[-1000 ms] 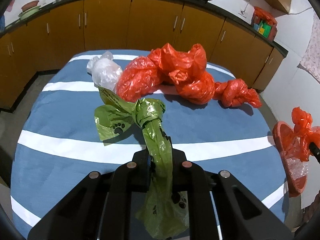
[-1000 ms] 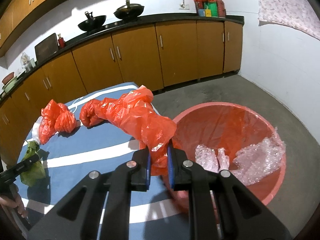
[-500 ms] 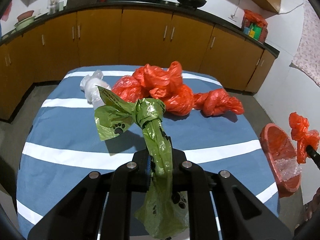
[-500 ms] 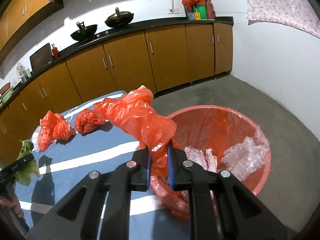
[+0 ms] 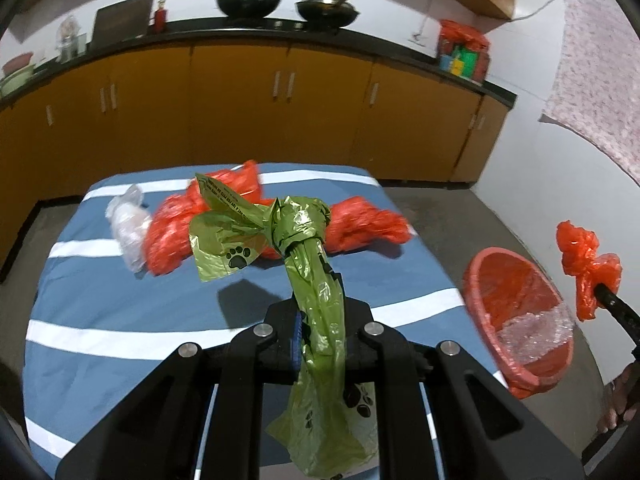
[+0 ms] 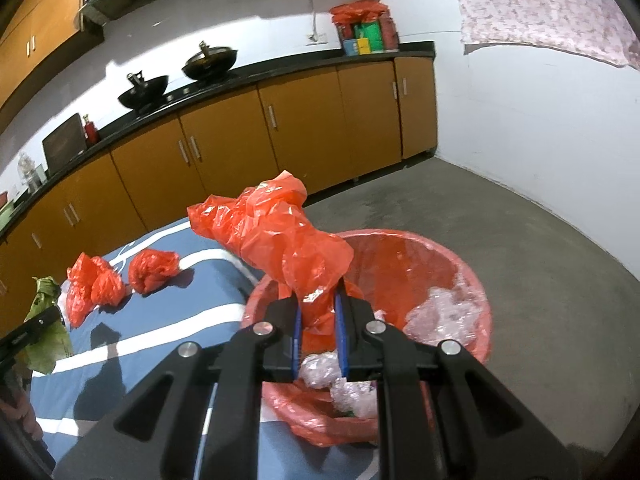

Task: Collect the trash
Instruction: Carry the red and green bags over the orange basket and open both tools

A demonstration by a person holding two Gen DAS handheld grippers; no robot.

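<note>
Pinching a green bag point(image 5: 316, 304) in left jaws, right jaws clamping red bag point(image 6: 288, 240) above red bin point(image 6: 452, 264)

A knotted green paw-print bag point(image 5: 316, 280) hangs clamped above the striped table point(image 5: 120, 312). A crumpled red bag point(image 6: 288, 240) is held over the red bin point(image 6: 476, 280), which holds clear plastic.

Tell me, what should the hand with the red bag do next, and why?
Probably open the right tool and drop the red bag. It is pinched in that tool and seems to hang right over the red basin, which already holds clear plastic wrap. The left tool, gripping the green bag, looks farther off, above the blue striped table.
</note>
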